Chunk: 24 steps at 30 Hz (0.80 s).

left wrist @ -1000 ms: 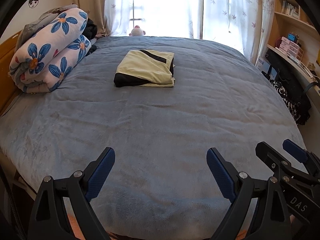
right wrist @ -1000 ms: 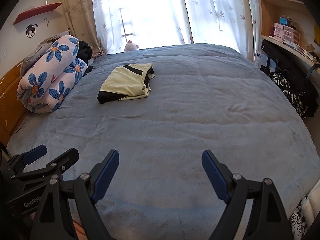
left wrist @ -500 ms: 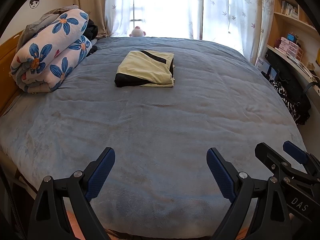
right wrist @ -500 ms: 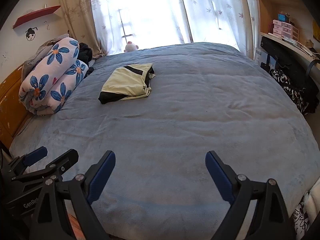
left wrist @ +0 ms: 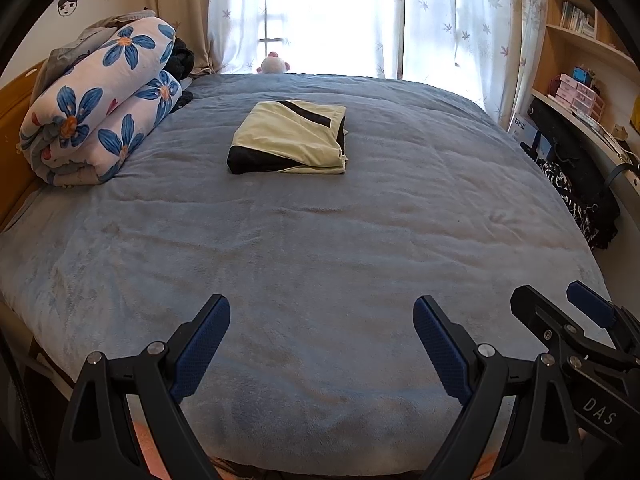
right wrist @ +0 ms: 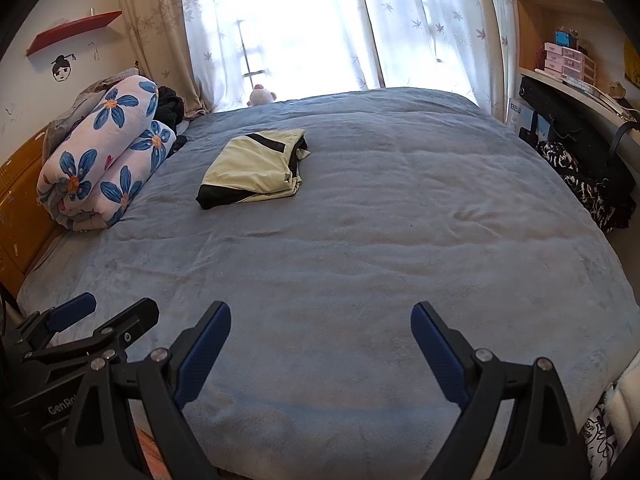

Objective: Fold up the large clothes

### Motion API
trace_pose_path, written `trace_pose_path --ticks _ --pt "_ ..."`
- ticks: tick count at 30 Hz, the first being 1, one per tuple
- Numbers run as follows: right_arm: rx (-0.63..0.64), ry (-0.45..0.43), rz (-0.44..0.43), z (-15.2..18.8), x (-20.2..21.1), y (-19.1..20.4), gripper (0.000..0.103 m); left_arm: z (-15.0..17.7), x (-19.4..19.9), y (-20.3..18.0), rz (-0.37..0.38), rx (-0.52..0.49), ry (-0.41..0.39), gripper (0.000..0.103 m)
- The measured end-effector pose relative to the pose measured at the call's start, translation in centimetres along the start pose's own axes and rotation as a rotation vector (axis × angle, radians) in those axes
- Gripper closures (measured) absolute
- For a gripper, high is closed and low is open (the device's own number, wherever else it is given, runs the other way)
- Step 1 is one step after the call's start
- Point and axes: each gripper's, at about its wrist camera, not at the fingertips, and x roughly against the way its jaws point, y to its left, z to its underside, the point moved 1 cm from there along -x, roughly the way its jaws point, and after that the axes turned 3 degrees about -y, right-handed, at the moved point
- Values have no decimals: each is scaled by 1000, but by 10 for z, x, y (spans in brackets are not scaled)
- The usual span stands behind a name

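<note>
Left wrist view, from left to right: a rolled floral quilt (left wrist: 100,100) lies at the bed's left edge against the wooden headboard (left wrist: 12,128). Well apart from it, near the middle of the blue blanket (left wrist: 320,248), sits the folded pale-yellow and black garment (left wrist: 292,138), flat and neat. A small plush toy (left wrist: 273,65) rests at the far edge below the curtains (left wrist: 452,20). Shelves (left wrist: 580,52) line the right wall. Left gripper (left wrist: 321,330) hangs over the near edge, jaws spread wide, nothing between them. Beside it, the right gripper (right wrist: 321,336) is likewise spread and empty.
</note>
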Motion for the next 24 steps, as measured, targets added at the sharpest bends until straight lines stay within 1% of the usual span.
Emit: trace_pose_path --ticks 24 --pt "-2 7 -1 1 -2 -2 11 -1 -2 -3 3 -1 7 12"
